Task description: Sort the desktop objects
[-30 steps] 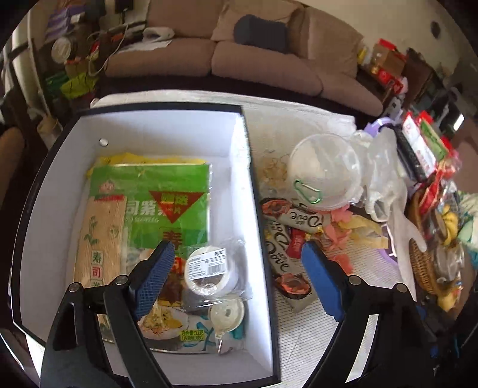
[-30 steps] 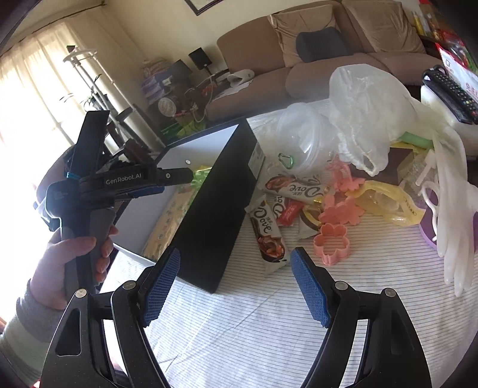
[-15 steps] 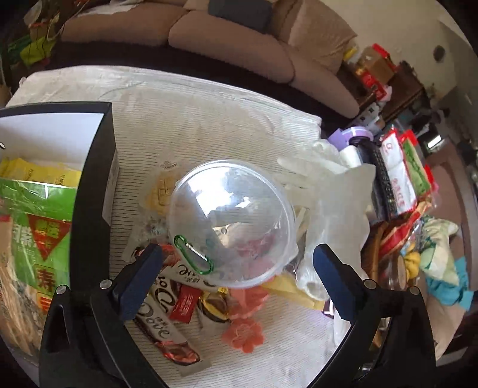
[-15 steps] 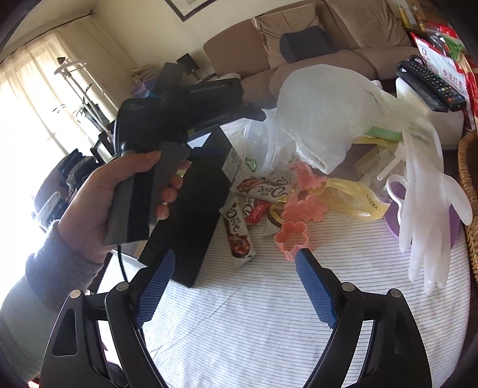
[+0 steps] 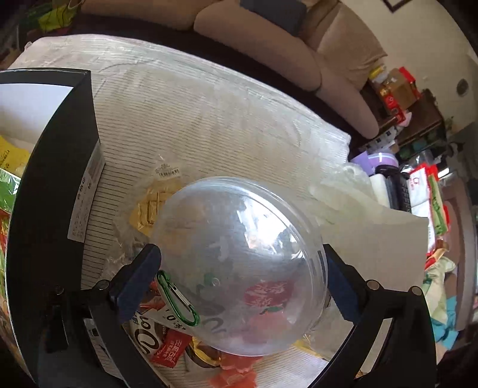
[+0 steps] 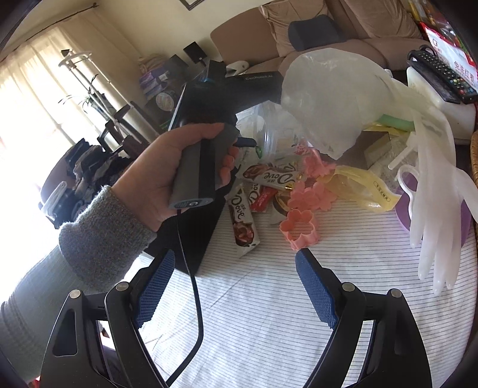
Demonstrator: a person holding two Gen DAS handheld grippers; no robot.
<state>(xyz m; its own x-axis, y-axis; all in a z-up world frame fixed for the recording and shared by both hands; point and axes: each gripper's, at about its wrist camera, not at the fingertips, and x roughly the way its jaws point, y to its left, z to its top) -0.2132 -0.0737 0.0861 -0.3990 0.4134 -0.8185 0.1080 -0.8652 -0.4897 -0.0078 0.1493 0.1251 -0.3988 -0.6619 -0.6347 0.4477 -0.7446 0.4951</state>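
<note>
We note a beige sofa (image 5: pixel 269 50) behind the surface, with a dark blue cushion (image 6: pixel 313 28) on its seat. Near a sunlit curtained window (image 6: pixel 27 98) we record a white coat stand (image 6: pixel 77 56) and a leafy plant (image 6: pixel 86 101). To one side of the sofa we observe a dark wooden shelf (image 5: pixel 418 119) carrying cardboard boxes (image 5: pixel 394 89). A framed picture's corner (image 6: pixel 191 3) shows on the wall.

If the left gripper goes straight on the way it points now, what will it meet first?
Most likely the clear plastic dome: it already sits between the open jaws of the left gripper. Whether the pads touch it is unclear. Snack packets lie beneath it.
</note>
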